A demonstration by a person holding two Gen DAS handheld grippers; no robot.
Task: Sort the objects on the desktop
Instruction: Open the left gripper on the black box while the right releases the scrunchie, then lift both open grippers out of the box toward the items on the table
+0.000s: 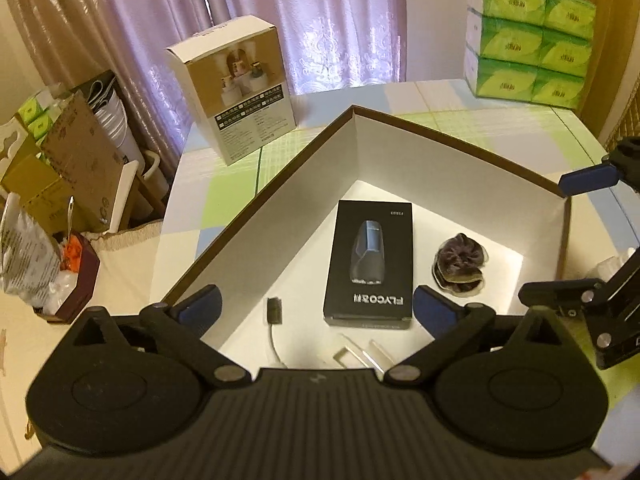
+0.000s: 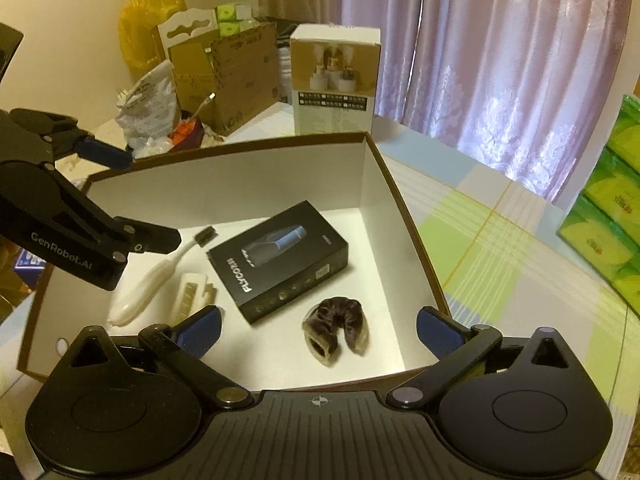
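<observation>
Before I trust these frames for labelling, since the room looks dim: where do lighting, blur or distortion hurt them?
Left wrist view: warm dim light, fisheye bends the storage box walls, and a bright patch washes out its floor beside the scrunchie. Right wrist view: same curving and dark corners; the black shaver box print is soft, and the left gripper shades the toothbrush.

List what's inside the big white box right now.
Inside the white box: a black shaver box, a dark scrunchie, a white toothbrush and a pale hair clip. The near-left corner is covered by the left gripper.
</observation>
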